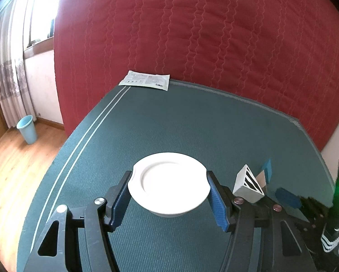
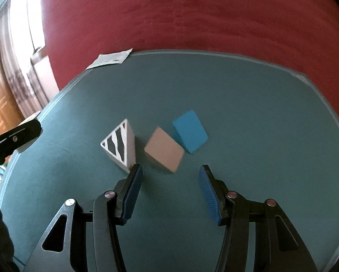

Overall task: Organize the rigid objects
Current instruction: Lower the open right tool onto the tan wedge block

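Near the counter's (image 1: 192,124) front edge, the left tongs (image 1: 169,181) clamp a white plate (image 1: 168,184) by its rim, probably as a receptacle. The right tongs (image 2: 170,170) hang open and empty before the tan block (image 2: 163,149), between striped wedge (image 2: 120,144) and blue block (image 2: 190,131).

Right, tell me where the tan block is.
In the right wrist view the tan block sits mid-mat between the striped wedge and the blue block.
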